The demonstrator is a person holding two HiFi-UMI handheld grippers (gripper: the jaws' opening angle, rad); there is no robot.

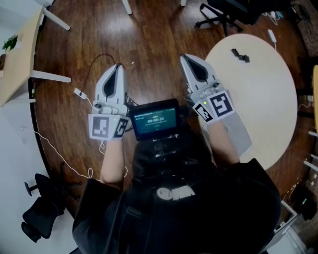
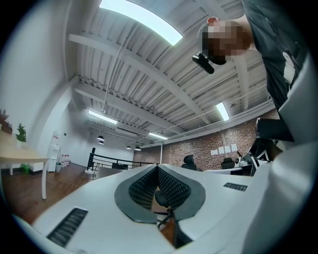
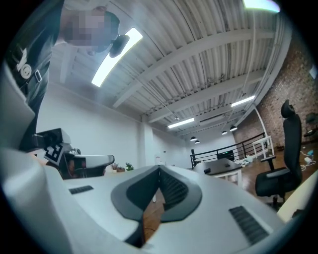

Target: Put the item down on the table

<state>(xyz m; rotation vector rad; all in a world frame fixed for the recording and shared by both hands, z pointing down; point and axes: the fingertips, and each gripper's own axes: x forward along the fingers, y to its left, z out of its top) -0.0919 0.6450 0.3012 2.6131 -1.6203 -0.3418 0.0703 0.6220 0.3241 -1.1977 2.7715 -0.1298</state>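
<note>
My left gripper [image 1: 118, 66] is held level over the wooden floor, its jaws shut with nothing between them. My right gripper [image 1: 186, 58] is level too, at the left edge of the round cream table [image 1: 268, 94], shut and empty. In the left gripper view the left gripper's [image 2: 157, 167] dark ribbed pads [image 2: 171, 188] meet at the tip. The right gripper view shows the right gripper [image 3: 159, 168] closed the same way. A small black item [image 1: 240, 55] lies on the far part of the table.
A screen device [image 1: 155, 119] hangs at the person's chest between the grippers. A grey pad [image 1: 238, 131] lies on the table's near left. A wooden table [image 1: 20, 54] stands at far left, office chairs [image 1: 223, 15] at the back and one [image 1: 42, 211] at lower left. White cable [image 1: 59, 158] runs over the floor.
</note>
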